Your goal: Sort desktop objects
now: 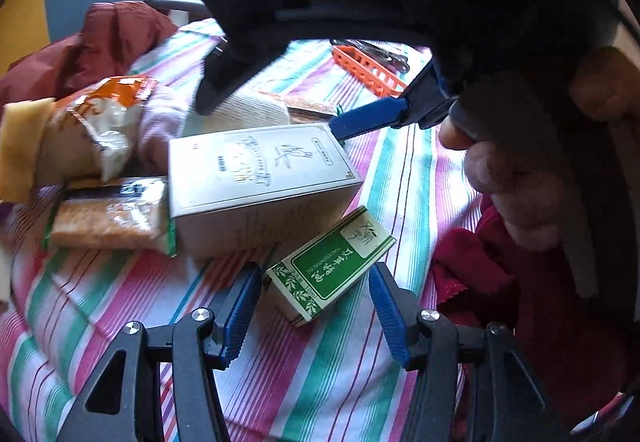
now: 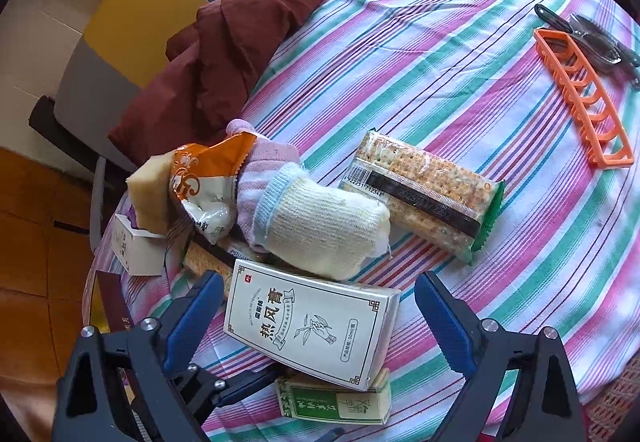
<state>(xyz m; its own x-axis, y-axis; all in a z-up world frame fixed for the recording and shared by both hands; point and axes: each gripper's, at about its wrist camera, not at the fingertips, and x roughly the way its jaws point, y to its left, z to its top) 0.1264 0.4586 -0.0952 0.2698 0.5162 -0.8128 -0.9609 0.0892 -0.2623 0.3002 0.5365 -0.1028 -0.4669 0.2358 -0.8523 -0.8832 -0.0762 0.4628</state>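
Note:
A small green and white box (image 1: 332, 266) lies on the striped cloth between the open jaws of my left gripper (image 1: 316, 306); it also shows in the right wrist view (image 2: 336, 402). A silver box (image 1: 256, 177) lies just beyond it, its end resting over the green box. My right gripper (image 2: 320, 322) is open with its jaws on either side of the silver box (image 2: 312, 326), above it. In the left wrist view one blue finger of the right gripper (image 1: 368, 117) reaches the silver box's far corner.
A cracker pack (image 2: 428, 197), rolled socks (image 2: 324, 226), an orange snack bag (image 2: 204, 185) and a yellow sponge (image 2: 148, 185) crowd the table's left side. An orange rack (image 2: 584, 93) and metal tools (image 2: 596, 37) lie far right. A maroon garment (image 2: 224, 57) drapes a chair.

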